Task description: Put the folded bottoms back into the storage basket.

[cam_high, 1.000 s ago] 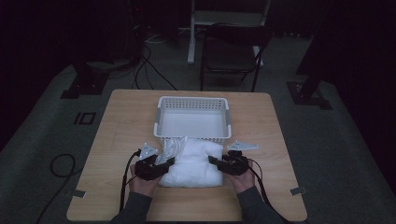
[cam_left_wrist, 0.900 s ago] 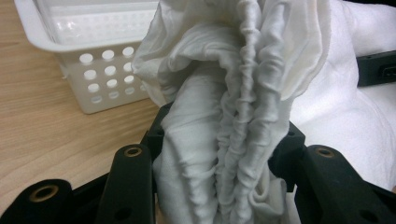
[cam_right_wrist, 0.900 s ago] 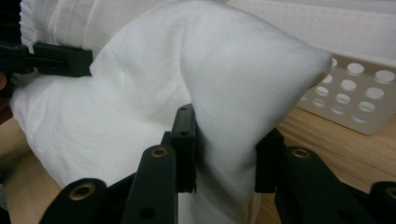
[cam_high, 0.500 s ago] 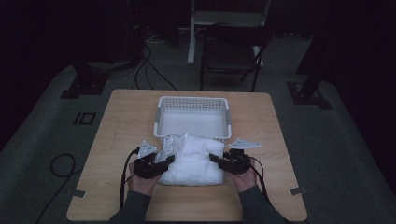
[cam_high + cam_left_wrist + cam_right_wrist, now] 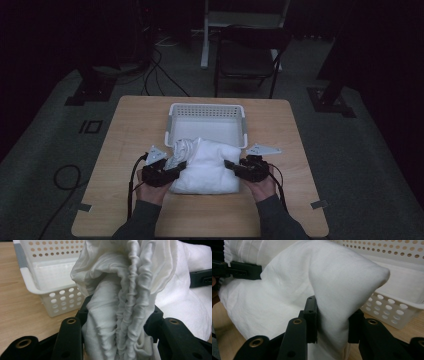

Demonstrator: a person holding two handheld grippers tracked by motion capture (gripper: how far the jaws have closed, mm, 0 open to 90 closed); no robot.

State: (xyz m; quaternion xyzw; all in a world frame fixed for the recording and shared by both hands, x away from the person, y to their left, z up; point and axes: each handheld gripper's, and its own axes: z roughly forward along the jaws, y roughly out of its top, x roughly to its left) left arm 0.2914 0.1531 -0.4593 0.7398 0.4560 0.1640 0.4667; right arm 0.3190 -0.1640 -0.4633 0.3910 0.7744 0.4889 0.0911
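Observation:
A white stuffed cloth bundle, like a pillow in its case, lies on the wooden table just in front of a white perforated basket. My left gripper is shut on the bundle's left end. In the left gripper view, gathered, pleated fabric stands pinched between the black jaws of the left gripper, with the basket behind it. My right gripper is shut on the right end. In the right gripper view, a plump corner of the bundle rises from the jaws of the right gripper.
The basket is empty, and its near wall almost touches the bundle. A dark chair and cables on the floor lie beyond the table's far edge. Bare wood shows to the left, to the right and in front of my hands.

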